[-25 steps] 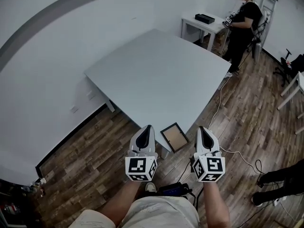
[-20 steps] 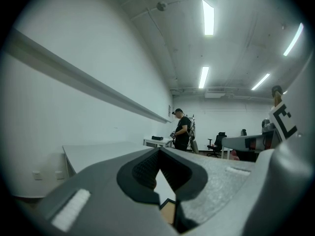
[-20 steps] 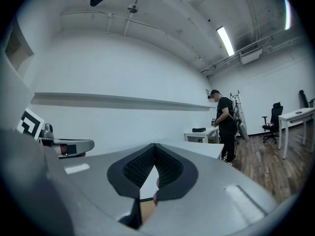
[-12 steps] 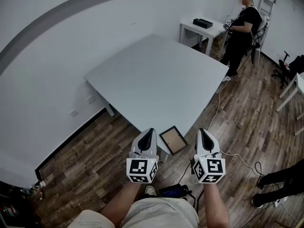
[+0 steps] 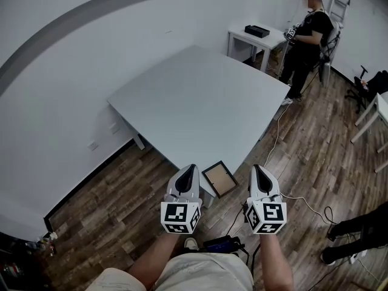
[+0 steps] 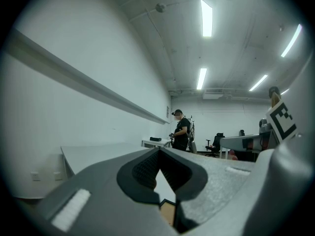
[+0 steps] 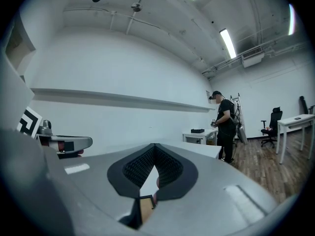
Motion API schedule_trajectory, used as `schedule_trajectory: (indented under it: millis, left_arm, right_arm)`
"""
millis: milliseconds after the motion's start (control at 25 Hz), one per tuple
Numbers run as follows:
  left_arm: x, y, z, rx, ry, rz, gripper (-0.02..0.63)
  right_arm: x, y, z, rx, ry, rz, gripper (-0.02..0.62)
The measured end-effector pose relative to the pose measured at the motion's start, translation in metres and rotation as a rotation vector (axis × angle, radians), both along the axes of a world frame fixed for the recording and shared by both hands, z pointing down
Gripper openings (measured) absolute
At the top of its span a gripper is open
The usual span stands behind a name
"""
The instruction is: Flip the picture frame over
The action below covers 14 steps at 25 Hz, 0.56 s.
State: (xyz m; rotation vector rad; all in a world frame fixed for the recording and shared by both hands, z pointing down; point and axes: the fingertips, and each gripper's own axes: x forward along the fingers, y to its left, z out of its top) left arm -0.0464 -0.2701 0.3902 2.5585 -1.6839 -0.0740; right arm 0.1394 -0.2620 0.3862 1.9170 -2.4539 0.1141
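Left gripper (image 6: 158, 154): jaws closed, tips meeting, nothing between them. A sliver of the frame (image 6: 168, 214) shows through the gap below the tips, bottom centre of the left gripper view.

Right gripper (image 7: 155, 147): same, jaws closed tip to tip and empty. The frame (image 7: 145, 208) shows low in the gap, bottom centre of the right gripper view.

Head view: left gripper (image 5: 190, 168) and right gripper (image 5: 257, 167) sit side by side, lower centre, both pointing up-frame toward the table (image 5: 200, 99). Neither touches anything. A marker cube faces the camera on each, with bare forearms behind them at the bottom edge.

The frame (image 5: 219, 177) lies flat at the near corner of the table, lower centre, between the two gripper tips and just ahead of them. It has a dark border with a brown panel facing up, and sits turned at an angle to the table edges. Nothing else on the tabletop.

Wood floor (image 5: 151, 180) around the table, with a white cable (image 5: 276, 139) running across it right of centre. White wall fills the left and top.

Upper right: a small white desk (image 5: 270, 39) with a black box (image 5: 257, 29) on it, and a person (image 5: 309, 38) in dark clothes standing beside it.
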Motion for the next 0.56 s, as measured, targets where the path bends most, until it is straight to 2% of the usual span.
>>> schedule_trajectory:
  millis: [560]
  left_arm:
    - [0.0059,0.0050,-0.0029,0.003,-0.009,0.011,0.002]
  right_arm:
    - [0.0058,0.0079,-0.0020,-0.002,0.005,0.001,0.023]
